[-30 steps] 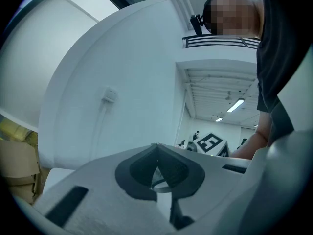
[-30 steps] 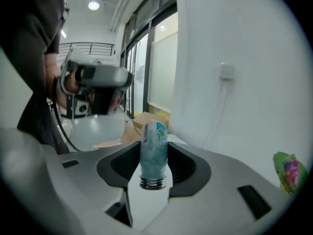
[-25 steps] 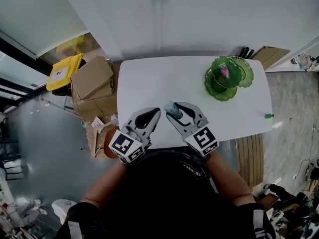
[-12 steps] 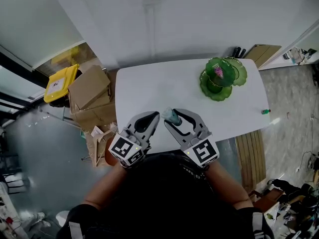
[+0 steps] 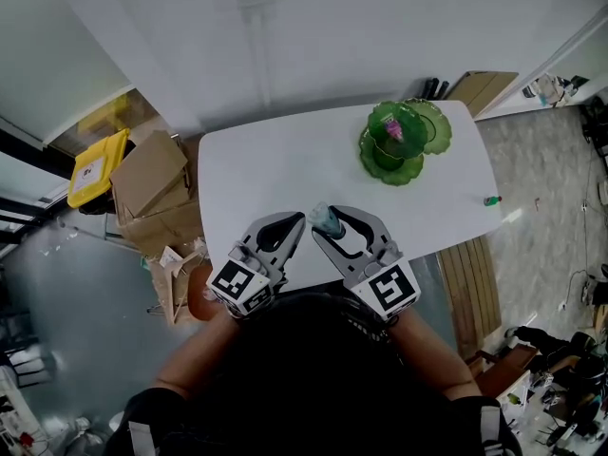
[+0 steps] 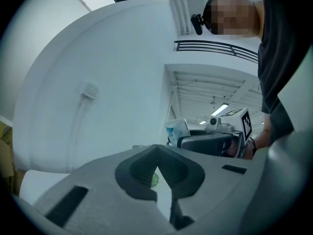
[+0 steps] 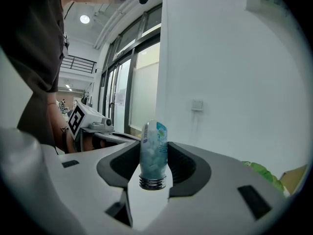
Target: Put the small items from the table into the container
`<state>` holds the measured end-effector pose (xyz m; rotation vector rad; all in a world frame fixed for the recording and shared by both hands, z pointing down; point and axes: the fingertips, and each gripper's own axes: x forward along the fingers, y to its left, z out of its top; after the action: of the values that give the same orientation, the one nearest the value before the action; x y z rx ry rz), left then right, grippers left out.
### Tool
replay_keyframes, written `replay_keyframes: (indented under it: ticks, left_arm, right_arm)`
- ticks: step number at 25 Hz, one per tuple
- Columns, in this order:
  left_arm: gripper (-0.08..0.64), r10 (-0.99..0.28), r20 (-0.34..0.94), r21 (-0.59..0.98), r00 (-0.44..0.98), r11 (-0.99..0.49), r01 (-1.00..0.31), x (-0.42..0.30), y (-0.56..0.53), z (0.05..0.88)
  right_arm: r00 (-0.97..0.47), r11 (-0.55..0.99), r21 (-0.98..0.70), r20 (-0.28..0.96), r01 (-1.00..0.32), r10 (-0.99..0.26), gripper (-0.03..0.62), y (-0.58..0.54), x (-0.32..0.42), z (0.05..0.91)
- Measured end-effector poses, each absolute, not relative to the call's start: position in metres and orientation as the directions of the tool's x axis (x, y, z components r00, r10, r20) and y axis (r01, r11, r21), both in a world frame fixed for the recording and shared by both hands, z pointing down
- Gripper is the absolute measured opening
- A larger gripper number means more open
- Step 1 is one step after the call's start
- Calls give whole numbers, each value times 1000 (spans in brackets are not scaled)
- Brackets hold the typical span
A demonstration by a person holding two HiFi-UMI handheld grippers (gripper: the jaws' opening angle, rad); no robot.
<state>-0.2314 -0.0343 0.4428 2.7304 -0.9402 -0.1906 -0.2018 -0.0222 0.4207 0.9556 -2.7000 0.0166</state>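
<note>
Well, the white table (image 5: pixel 285 160) lies below me. The green container (image 5: pixel 394 141), a cluster of glassy scalloped dishes, sits toward its far right, well apart from my tongs. My left gripper (image 5: pixel 291 220) hangs over the near edge with its jaws drawn together and nothing between them. My right gripper (image 5: pixel 332 224), just beside it, is clamped on a small clear bottle (image 7: pixel 153 148) full of pale pellets. The bottle is off the table, and its threaded neck points back toward the gripper's camera.

I judge the bottle to be light and stiff, hard plastic that won't give under the pads. Its round, smooth wall and glossy label could let it twist or slide. The jaws sit low on the body near the neck, and a hold across the middle would seem steadier. The dishes look fragile, so I'd set it in gently.

A tiny green item (image 5: pixel 490 200) waits near the table's right edge, too small to identify.
</note>
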Motion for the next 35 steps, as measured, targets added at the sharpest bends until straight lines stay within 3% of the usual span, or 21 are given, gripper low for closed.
replay_keyframes:
  ticks: [7,14,22,35]
  left_arm:
    - [6,-631,-30,261,775,-753,-604,-174,-55,438]
    - [7,-663,12,259,748,-721,-643,-79,-65,444]
    - [8,-759,15,236,651,-630,-740,-4,-80,434]
    - [7,-778,40,222,627,-605,-765,42,-93,438]
  right_arm:
    - [-762,794,48,251,-606,-597,181,-40,-147,426]
    - [-787,819,26,262,-573,-559,181,-62,-46,427]
    - [-844,871,24,236,-491,-482,181,-78,41,416]
    - [-863,878,-67,235,-474,-447,181,-102,82,437]
